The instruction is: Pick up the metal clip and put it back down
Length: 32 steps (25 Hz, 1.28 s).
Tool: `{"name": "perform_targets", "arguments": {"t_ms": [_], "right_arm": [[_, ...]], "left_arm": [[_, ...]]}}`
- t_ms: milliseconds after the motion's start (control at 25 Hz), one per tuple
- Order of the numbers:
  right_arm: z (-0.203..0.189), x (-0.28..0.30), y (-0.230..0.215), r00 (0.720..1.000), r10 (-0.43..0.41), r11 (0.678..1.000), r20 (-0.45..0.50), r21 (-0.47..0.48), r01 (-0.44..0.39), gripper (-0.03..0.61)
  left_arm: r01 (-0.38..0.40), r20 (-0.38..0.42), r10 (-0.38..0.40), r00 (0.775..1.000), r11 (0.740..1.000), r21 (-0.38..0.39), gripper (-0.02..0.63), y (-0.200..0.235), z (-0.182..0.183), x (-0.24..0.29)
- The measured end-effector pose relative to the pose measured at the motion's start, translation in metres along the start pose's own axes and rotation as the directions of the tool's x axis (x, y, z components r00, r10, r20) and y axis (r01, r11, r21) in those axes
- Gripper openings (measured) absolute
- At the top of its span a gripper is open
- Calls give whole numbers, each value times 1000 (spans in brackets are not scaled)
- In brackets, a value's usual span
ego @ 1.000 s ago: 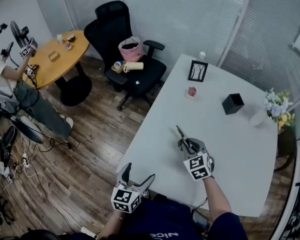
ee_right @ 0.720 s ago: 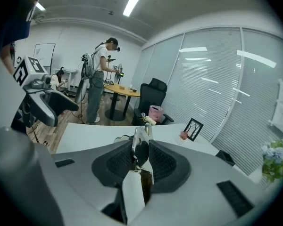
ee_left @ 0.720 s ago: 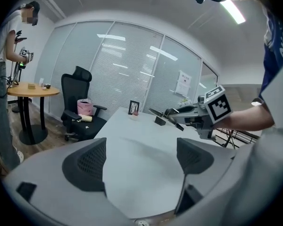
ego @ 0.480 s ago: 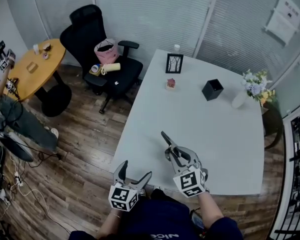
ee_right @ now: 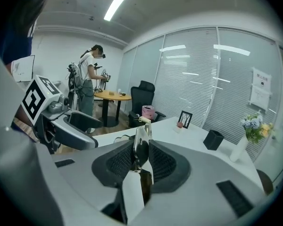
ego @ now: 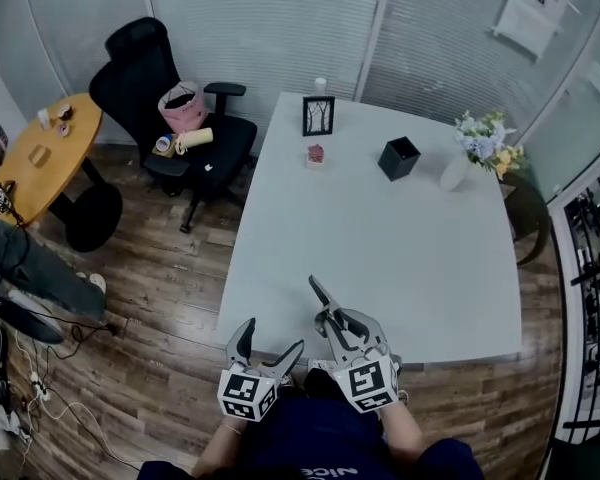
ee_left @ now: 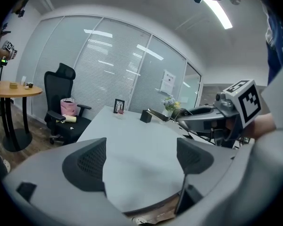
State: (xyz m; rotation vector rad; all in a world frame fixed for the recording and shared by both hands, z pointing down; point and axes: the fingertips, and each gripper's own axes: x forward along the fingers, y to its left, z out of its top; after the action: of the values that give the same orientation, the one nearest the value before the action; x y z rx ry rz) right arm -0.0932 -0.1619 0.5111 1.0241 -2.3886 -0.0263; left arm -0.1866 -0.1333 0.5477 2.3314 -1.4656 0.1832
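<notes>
A slim metal clip [ee_right: 142, 140] is pinched between the nearly closed fingers of the right gripper [ego: 330, 318], its free end pointing out past the jaws. Clip and gripper sit over the near edge of a white table [ego: 380, 238]. Just beside them, at that edge's near left corner, the left gripper [ego: 268, 346] has its jaws spread wide, with nothing between them. Toward the table's far side stand a black box [ego: 398, 158], a framed picture [ego: 317, 115] and a vase of flowers [ego: 453, 173]. A black office chair [ego: 170, 98] stands off the table's far left corner.
</notes>
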Motion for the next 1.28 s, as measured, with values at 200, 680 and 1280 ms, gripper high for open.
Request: {"name": "perform_targets", "arguments": {"t_ms": [200,680,1280], "right_arm": [[-8,-12,18,999,-32,999,-6,35,32,101],[-21,-41,6,987,-161,986,-20,41,162,101],[-76,-101,-93,945,-319,938,-72,117,325,100]], "left_arm": [[37,-2,-37,999,999,13,451,-4,-6,-3],[124,7,-124,992,992,12,451,-35,-7,-2],[200,-49,-195,980,970,136,451,-106,-6,53]]}}
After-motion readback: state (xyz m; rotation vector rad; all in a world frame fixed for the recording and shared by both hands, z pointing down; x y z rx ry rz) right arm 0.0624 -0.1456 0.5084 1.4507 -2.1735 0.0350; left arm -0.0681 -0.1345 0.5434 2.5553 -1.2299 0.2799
